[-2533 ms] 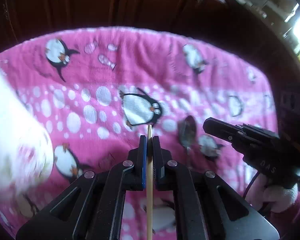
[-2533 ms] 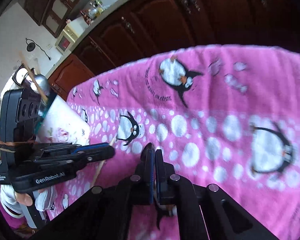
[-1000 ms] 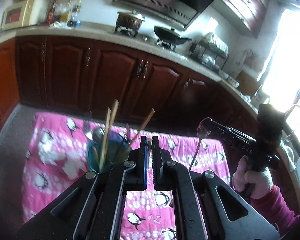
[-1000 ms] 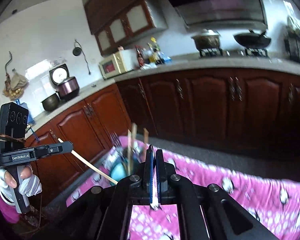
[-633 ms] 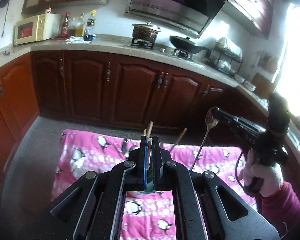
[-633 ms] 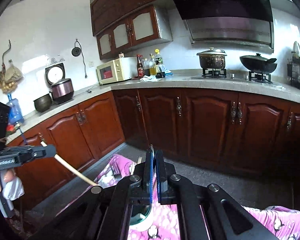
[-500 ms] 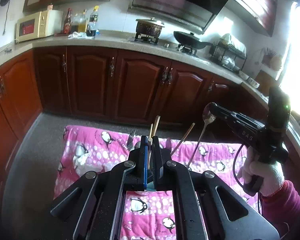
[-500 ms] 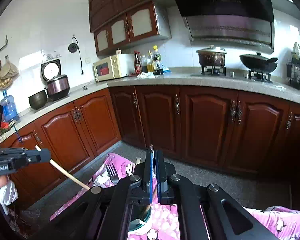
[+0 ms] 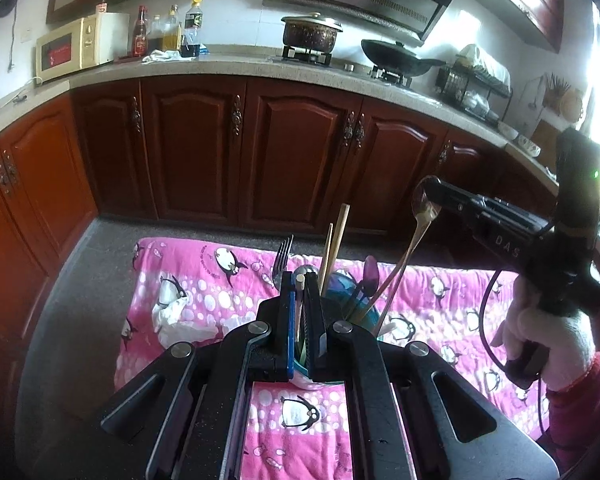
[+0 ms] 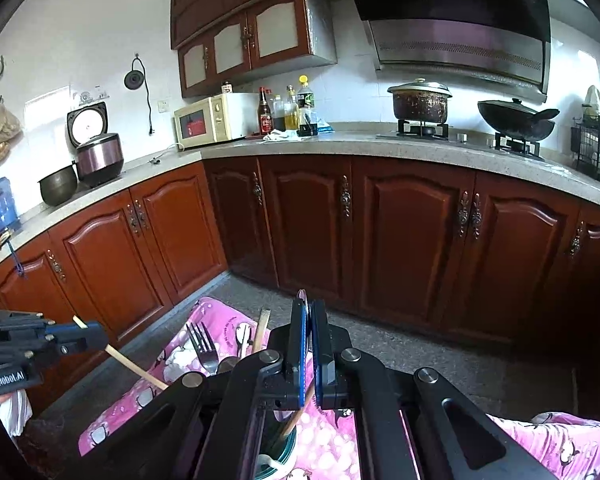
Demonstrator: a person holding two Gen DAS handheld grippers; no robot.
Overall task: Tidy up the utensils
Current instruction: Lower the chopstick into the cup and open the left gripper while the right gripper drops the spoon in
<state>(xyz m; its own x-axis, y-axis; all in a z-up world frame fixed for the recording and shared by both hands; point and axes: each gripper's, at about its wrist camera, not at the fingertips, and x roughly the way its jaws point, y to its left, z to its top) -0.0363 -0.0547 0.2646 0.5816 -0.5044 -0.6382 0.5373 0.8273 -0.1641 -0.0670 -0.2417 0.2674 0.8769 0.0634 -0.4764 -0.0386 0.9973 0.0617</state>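
Note:
My left gripper [image 9: 299, 280] is shut on a wooden chopstick [image 9: 299, 292] and holds it upright over a teal utensil cup [image 9: 350, 304]. The cup holds a fork [image 9: 283, 254], wooden chopsticks [image 9: 337, 240] and a purple utensil [image 9: 370, 274]. My right gripper [image 9: 430, 192] is shut on a metal spoon [image 9: 408, 248] near its bowl, with the handle slanting down into the cup. In the right wrist view my right gripper [image 10: 308, 308] pinches the spoon [image 10: 300, 408] above the cup [image 10: 278, 452]. My left gripper [image 10: 96, 330] holds the chopstick [image 10: 134, 366] there, slanting towards the cup.
The cup stands on a pink penguin-print cloth [image 9: 204, 280] on the kitchen floor. A crumpled white tissue [image 9: 176, 316] lies on the cloth left of the cup. Dark wooden cabinets [image 9: 292, 160] stand behind, under a stone counter [image 10: 340, 148].
Both grippers have lifted from the cloth, each carrying its utensil, and now stand over the cup. In the last half second the spoon's handle and the chopstick have come down towards the cup.

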